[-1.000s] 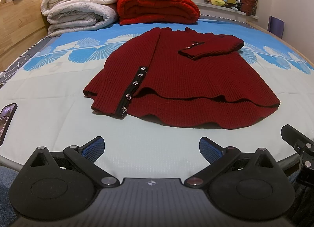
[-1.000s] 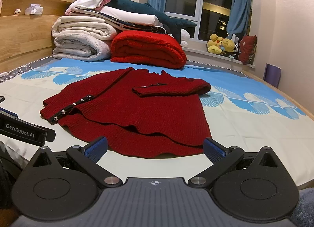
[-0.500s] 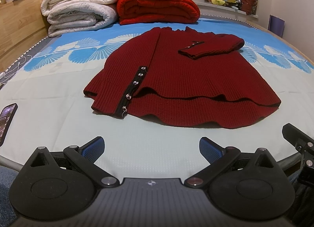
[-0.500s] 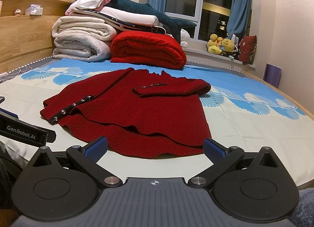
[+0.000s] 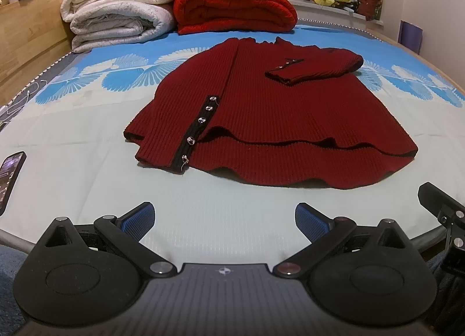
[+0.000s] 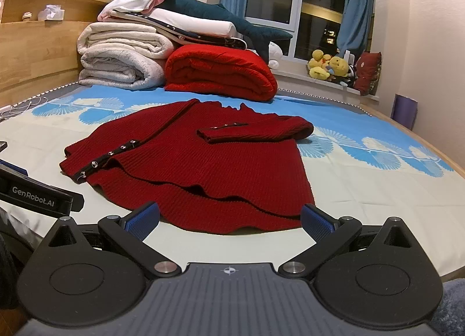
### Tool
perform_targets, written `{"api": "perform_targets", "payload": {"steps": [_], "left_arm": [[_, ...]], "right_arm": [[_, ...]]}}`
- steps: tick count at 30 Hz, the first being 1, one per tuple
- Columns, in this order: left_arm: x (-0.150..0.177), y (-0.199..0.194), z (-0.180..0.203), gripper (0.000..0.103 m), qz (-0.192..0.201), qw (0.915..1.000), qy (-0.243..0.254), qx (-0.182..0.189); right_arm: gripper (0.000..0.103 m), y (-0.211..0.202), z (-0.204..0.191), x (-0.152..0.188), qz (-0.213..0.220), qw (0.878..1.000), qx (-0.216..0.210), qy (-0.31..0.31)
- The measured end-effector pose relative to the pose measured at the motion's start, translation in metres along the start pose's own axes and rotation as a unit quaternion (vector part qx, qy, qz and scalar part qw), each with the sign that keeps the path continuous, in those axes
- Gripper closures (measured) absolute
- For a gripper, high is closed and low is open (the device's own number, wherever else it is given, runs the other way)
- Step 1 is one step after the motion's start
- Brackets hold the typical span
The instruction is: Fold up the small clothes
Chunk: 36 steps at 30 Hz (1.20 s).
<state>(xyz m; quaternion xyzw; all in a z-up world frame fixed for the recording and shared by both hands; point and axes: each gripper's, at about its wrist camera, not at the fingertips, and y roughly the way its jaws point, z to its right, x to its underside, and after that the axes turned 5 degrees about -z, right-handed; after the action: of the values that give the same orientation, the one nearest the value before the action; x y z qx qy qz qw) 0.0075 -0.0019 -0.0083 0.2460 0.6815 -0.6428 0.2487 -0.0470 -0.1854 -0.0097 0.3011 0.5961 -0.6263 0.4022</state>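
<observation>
The red sweater (image 5: 270, 120) lies flat mid-bed, and bare sheet (image 5: 203, 205) runs along its near hem, open to both grippers. Left of the sweater the sheet is open out to a phone (image 5: 10, 174) at the bed's edge. Right of the sweater (image 6: 203, 167) more bare sheet reaches the far rim. Behind the sweater, a red folded blanket (image 6: 221, 74) and stacked white blankets (image 6: 122, 59) wall off the headboard end.

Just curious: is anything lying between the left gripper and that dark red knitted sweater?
No, only bare pale bedsheet separates the left gripper from the dark red knitted sweater, as the left wrist view shows.
</observation>
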Motion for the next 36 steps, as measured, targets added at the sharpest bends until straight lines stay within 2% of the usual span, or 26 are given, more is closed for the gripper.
{"api": "perform_targets", "payload": {"steps": [8,12,15,17,19,22,24,26,27,29,30,31,32,33,34,36], "left_arm": [[-0.006,0.004,-0.007,0.000,-0.003,0.9999,-0.010,-0.001],[-0.026,0.006,-0.033,0.000,0.000,0.9989,-0.046,-0.003],[-0.051,0.017,-0.070,0.000,-0.003,0.9952,-0.096,-0.016],[-0.069,0.030,-0.100,0.000,-0.011,0.9903,-0.138,-0.004],[-0.090,0.053,-0.127,0.000,-0.041,0.9832,-0.178,0.010],[-0.116,0.088,-0.151,0.000,-0.065,0.9765,-0.204,0.027],[-0.130,0.110,-0.157,0.000,-0.075,0.9801,-0.182,0.025],[-0.142,0.138,-0.160,0.000,-0.086,0.9851,-0.149,-0.007],[-0.145,0.149,-0.164,0.001,-0.091,0.9848,-0.145,-0.028],[-0.147,0.167,-0.174,0.002,-0.109,0.9806,-0.156,-0.046],[-0.147,0.171,-0.179,0.008,-0.118,0.9781,-0.165,-0.047],[-0.148,0.171,-0.185,0.013,-0.124,0.9746,-0.180,-0.049],[-0.147,0.168,-0.189,0.013,-0.118,0.9733,-0.191,-0.044],[-0.146,0.164,-0.191,0.013,-0.106,0.9751,-0.192,-0.033],[-0.147,0.165,-0.191,0.013,-0.102,0.9778,-0.181,-0.027],[-0.146,0.172,-0.181,0.016,-0.116,0.9837,-0.133,-0.035]], "right_arm": [[0.001,0.003,0.000,-0.001,-0.003,1.000,0.000,0.000],[0.001,0.014,0.013,-0.007,-0.023,1.000,-0.005,0.020],[0.001,0.036,0.037,-0.023,-0.053,0.996,-0.009,0.067],[0.001,0.059,0.059,-0.033,-0.084,0.990,-0.014,0.108],[0.001,0.089,0.083,-0.041,-0.119,0.981,-0.017,0.153],[0.001,0.139,0.113,-0.048,-0.179,0.961,-0.011,0.209],[0.001,0.164,0.126,-0.050,-0.196,0.953,-0.024,0.230],[0.001,0.191,0.134,-0.051,-0.215,0.948,-0.026,0.234],[0.001,0.202,0.138,-0.050,-0.223,0.946,-0.028,0.236],[0.001,0.222,0.141,-0.045,-0.246,0.938,-0.031,0.242],[0.001,0.228,0.142,-0.042,-0.253,0.935,-0.031,0.245],[0.001,0.230,0.143,-0.042,-0.251,0.937,-0.028,0.243],[0.001,0.228,0.141,-0.043,-0.239,0.943,-0.018,0.232],[0.001,0.226,0.142,-0.044,-0.234,0.946,-0.016,0.225],[0.001,0.226,0.142,-0.044,-0.232,0.947,-0.023,0.222],[0.001,0.227,0.144,-0.040,-0.237,0.942,-0.051,0.233]]}}
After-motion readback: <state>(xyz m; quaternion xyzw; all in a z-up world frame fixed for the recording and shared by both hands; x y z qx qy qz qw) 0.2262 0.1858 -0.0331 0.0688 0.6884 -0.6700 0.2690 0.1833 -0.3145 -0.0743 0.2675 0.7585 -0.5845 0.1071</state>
